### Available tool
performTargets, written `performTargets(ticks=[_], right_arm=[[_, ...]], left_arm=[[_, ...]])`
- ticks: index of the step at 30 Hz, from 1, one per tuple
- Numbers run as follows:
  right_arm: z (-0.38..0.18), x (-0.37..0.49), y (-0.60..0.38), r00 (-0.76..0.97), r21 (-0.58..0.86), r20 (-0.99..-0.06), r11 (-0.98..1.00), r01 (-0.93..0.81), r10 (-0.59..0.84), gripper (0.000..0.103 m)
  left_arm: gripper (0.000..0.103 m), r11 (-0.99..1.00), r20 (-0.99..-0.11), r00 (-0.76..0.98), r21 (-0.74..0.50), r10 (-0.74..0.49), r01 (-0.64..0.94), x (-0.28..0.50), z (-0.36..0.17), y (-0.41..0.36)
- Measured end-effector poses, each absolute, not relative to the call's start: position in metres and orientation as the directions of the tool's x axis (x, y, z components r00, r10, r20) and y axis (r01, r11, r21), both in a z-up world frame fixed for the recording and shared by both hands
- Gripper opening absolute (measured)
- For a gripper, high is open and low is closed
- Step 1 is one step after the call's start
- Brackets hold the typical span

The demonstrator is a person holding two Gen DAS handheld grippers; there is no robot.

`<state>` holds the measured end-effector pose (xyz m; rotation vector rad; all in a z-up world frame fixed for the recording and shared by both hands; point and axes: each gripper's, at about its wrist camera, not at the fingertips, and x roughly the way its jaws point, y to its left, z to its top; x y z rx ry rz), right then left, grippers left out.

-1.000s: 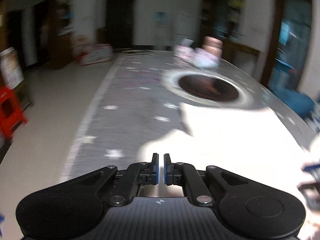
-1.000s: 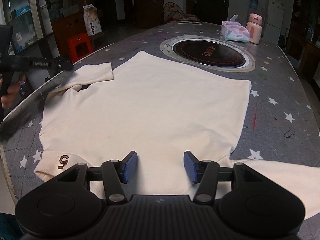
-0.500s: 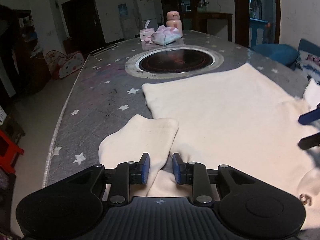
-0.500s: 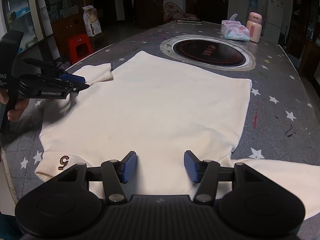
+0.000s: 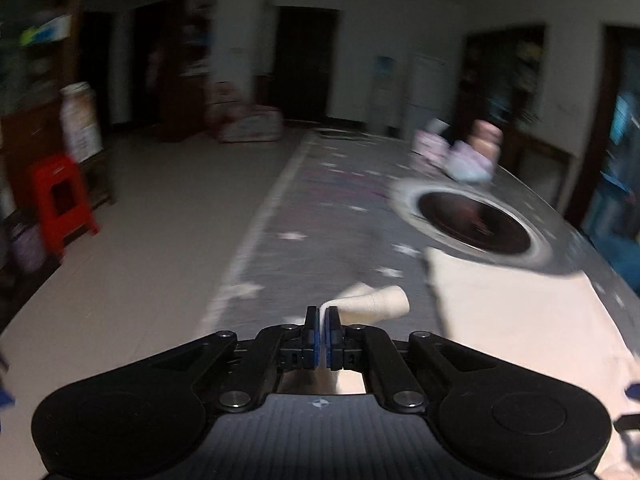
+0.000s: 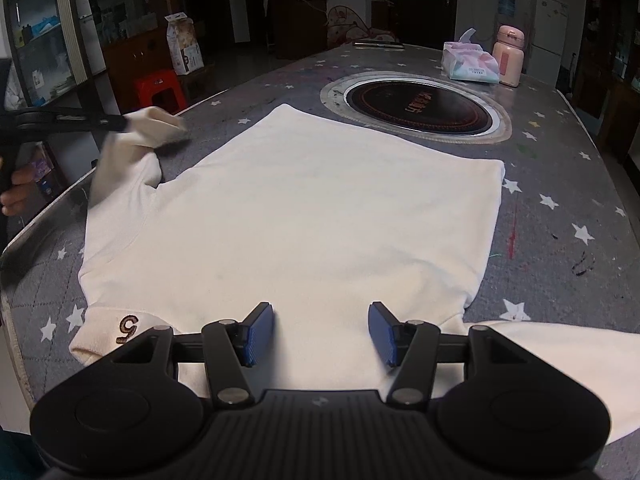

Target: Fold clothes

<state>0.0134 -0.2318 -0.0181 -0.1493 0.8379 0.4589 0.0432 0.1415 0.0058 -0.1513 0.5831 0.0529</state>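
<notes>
Red stool (image 6: 160,90) on pale floor (image 5: 140,216)

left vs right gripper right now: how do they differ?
The left gripper is shut on the sweater's sleeve; the right gripper is open and holds nothing. The left one has lifted the sleeve off the table; the right one hovers over the sweater's flat body. Both are black with blue pads.

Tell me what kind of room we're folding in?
Probably a home dining room: the table has a built-in round cooktop, with a tissue pack and pink bottle beyond it and a fridge by the far wall.
</notes>
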Motion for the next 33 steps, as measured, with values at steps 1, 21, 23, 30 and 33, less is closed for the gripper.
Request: performTargets(ticks=[1,21,23,30,33], right_arm=[[-0.018,0.013,-0.232,0.578,0.050,-0.745,0.892,-0.449,0.333,0.054],[-0.016,0.010,-0.218,0.563,0.034,-0.754,0.876,-0.482,0.339,0.055],[-0.016,0.010,-0.217,0.561,0.035,-0.755,0.875,-0.483,0.339,0.055],[-0.018,0.012,-0.218,0.560,0.043,-0.754,0.877,-0.479,0.343,0.056],[-0.019,0.012,-0.219,0.560,0.047,-0.753,0.877,-0.478,0.346,0.056]], left_arm=[[0.003,0.983,-0.560,0.828,-0.137,0.023,-0.120,0.041,0.003,0.151],[0.008,0.987,-0.624,0.776,-0.158,-0.095,-0.007,0.051,-0.014,0.113],[0.008,0.989,-0.640,0.765,-0.144,-0.075,-0.023,0.060,-0.022,0.111],[0.019,0.988,-0.627,0.777,-0.070,0.061,-0.135,0.077,-0.027,0.139],[0.030,0.980,-0.620,0.775,-0.049,0.120,-0.191,0.084,-0.029,0.157]])
